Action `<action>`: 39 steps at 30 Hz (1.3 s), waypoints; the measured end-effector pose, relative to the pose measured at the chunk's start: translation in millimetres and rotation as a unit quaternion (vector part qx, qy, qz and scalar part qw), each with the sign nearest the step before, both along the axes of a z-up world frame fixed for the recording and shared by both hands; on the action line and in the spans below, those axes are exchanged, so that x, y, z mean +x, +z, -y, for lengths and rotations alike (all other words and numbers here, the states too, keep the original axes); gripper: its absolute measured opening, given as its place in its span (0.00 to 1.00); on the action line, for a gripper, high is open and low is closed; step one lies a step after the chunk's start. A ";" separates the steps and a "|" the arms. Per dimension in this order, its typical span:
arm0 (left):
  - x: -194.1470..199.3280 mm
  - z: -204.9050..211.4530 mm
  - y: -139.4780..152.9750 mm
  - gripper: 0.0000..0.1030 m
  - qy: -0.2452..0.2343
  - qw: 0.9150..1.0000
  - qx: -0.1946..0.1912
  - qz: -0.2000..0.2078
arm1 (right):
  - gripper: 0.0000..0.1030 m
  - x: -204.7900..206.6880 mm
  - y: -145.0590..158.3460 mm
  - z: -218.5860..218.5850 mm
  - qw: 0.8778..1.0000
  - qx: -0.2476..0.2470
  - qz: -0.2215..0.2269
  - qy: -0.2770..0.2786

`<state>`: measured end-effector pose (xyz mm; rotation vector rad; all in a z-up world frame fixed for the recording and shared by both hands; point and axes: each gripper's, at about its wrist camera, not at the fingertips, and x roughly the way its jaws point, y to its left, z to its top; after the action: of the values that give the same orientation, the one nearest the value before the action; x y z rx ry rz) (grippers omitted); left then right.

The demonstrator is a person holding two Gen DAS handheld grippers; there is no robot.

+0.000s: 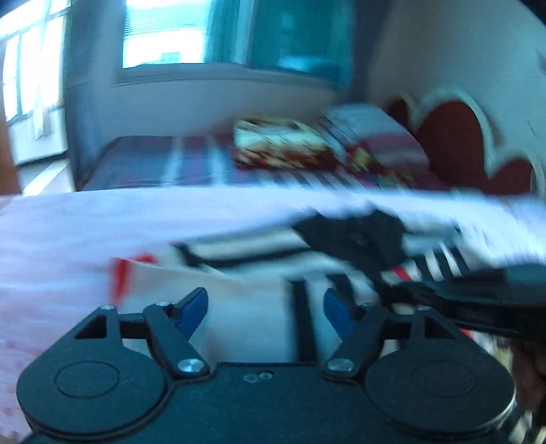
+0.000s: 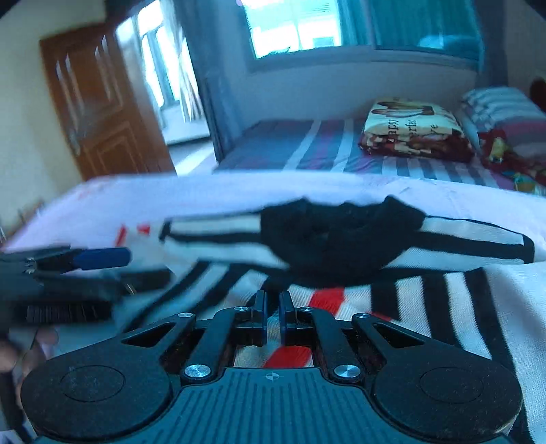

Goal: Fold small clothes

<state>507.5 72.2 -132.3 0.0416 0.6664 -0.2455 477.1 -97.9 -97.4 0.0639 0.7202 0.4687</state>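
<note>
My left gripper (image 1: 265, 307) has its 2 blue-padded fingers spread wide apart, with nothing between them, pointing low across the striped garment (image 2: 426, 304). My right gripper (image 2: 272, 317) has its fingers drawn nearly together, leaving only a thin gap; cloth shows behind that gap, but I cannot tell whether any of it is pinched. Both tools are held almost level, just above the fabric.

The garment is white with black stripes and a red band, and it lies spread on the pale sheet (image 2: 204, 191) of the near bed, directly under and ahead of both grippers. A dark bunched collar (image 2: 341, 235) sits at its far edge, with striped sleeves running out to either side.

In the left wrist view the right gripper (image 1: 477, 293) crosses in from the right, close beside my left fingers, and that picture is heavily blurred. In the right wrist view the left gripper (image 2: 102, 259) enters from the left edge, over the sleeve there.

Beyond the sheet lies a second bed (image 2: 307, 147) with a purple striped cover, carrying a folded printed blanket (image 2: 413, 133) and striped pillows (image 2: 505, 109). Only the right view shows the wooden door (image 2: 102, 102); only the left shows the red headboard (image 1: 457, 136). A window (image 2: 293, 27) is in both.
</note>
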 end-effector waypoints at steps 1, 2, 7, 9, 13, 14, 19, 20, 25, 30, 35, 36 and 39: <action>-3.0 6.1 -8.0 0.72 -0.003 1.000 0.024 -0.004 | 0.06 -4.1 -2.4 0.8 1.000 -0.012 0.011 0.000; -8.5 4.5 -13.2 0.73 -0.004 1.000 0.030 0.001 | 0.06 -7.9 -3.4 7.0 1.000 -0.022 0.017 -0.010; -29.0 -27.7 -13.9 0.72 0.022 0.999 0.044 0.009 | 0.06 -29.0 -9.5 81.5 0.993 -0.051 0.017 -0.102; -27.1 -32.9 -12.8 0.70 0.026 0.999 0.028 0.001 | 0.06 -32.2 -6.3 94.3 0.993 -0.039 0.009 -0.108; -34.8 -20.5 11.2 0.67 0.020 0.998 0.046 0.024 | 0.06 -49.6 18.8 116.1 0.986 -0.006 0.032 -0.163; -41.9 -20.0 14.0 0.67 0.021 0.998 0.052 0.024 | 0.06 -56.9 21.8 125.2 0.983 -0.001 0.035 -0.180; -57.0 -18.6 -10.9 0.74 0.018 0.998 0.062 -0.007 | 0.06 -61.6 -5.1 134.0 0.981 -0.039 -0.033 -0.189; -56.9 -17.9 -10.1 0.74 0.018 0.998 0.065 -0.007 | 0.06 -60.2 -2.8 131.2 0.980 -0.048 -0.035 -0.187; -67.6 -21.3 3.7 0.72 0.016 0.997 0.072 -0.009 | 0.06 -82.7 21.1 133.6 0.979 -0.022 -0.024 -0.199; -78.4 -18.1 1.2 0.72 0.014 0.996 0.086 -0.008 | 0.06 -94.8 21.6 116.1 0.983 -0.039 -0.002 -0.178; -79.9 -12.2 -4.9 0.73 0.028 0.995 0.094 -0.003 | 0.06 -73.8 1.2 89.1 0.987 -0.053 -0.021 -0.147; -80.5 -11.9 -5.4 0.73 0.030 0.995 0.094 -0.002 | 0.06 -72.4 2.9 87.2 0.987 -0.056 -0.027 -0.151; -81.9 -9.8 -5.3 0.73 0.037 0.994 0.099 0.000 | 0.06 -71.4 3.4 85.7 0.987 -0.065 -0.032 -0.146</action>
<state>425.5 82.0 -137.6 0.2070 0.6884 -0.1077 405.7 -183.6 -94.0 0.0616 0.7888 0.1393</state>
